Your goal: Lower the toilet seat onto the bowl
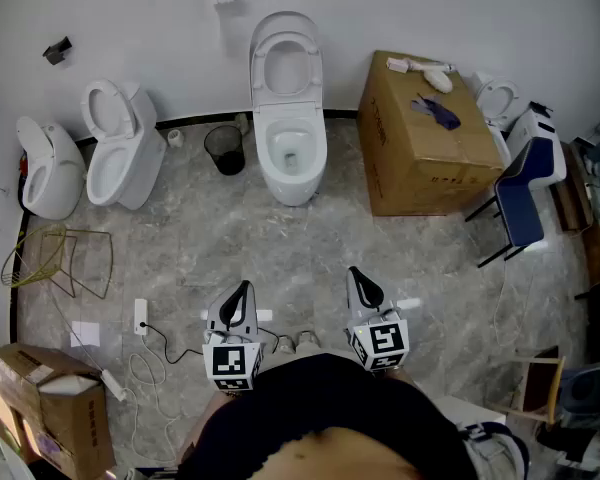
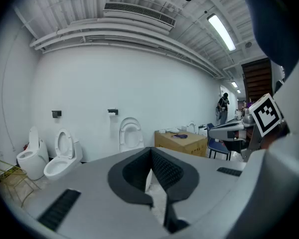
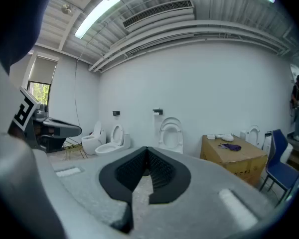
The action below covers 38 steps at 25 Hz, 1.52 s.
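Note:
A white toilet stands against the far wall, its seat (image 1: 287, 63) and lid raised upright above the open bowl (image 1: 291, 150). Both grippers are held near the person's body, well short of it over the marble floor. The left gripper (image 1: 242, 290) is shut with nothing in it, and so is the right gripper (image 1: 356, 276). In the left gripper view the closed jaws (image 2: 150, 152) point toward the raised seat (image 2: 130, 133). The right gripper view shows its jaws (image 3: 146, 152) closed, with the seat (image 3: 170, 133) beyond them at the wall.
Two more toilets (image 1: 120, 143) (image 1: 48, 168) stand at the left wall. A black waste bin (image 1: 225, 150) sits just left of the bowl, a large cardboard box (image 1: 425, 133) just right. A blue chair (image 1: 520, 203), a wire rack (image 1: 60, 258) and a floor cable (image 1: 155, 343) lie off to the sides.

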Available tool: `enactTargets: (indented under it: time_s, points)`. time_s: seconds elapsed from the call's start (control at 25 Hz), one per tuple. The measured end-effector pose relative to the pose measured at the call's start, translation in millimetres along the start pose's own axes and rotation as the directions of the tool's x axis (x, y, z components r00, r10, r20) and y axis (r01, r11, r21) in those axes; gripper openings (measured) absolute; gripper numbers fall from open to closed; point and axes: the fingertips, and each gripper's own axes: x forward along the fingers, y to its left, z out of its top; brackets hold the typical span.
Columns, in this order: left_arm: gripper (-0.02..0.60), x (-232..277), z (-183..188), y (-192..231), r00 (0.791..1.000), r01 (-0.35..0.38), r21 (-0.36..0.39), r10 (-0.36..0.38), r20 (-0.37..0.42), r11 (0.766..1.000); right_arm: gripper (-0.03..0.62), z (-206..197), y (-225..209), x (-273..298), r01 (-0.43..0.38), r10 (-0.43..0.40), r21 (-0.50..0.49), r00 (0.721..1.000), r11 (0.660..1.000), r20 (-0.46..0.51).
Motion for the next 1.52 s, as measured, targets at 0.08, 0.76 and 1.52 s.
enactTargets:
  time_s: [0.08,0.76,1.52]
  points:
    - [0.003,-0.7,-0.9,0.2,1.0,0.004,-0.005,-0.004,-0.007,1.0,0.006,0.7,3.0,0.1,-0.008,0.008,0.004,1.0,1.0,-0.001]
    - [0.003,2.7,-3.6,-7.0,0.999,0.03,-0.019,-0.031,-0.02,0.999,0.006,12.2,3.4,-0.3,-0.071,0.066,0.078,0.996,0.994,0.064]
    - [0.218,11.0,2.9,-7.9,1.0,0.016,-0.011,-0.016,0.014,1.0,0.123,14.0,-1.9,8.7,-0.077,0.073,0.058,0.995,0.995,0.072]
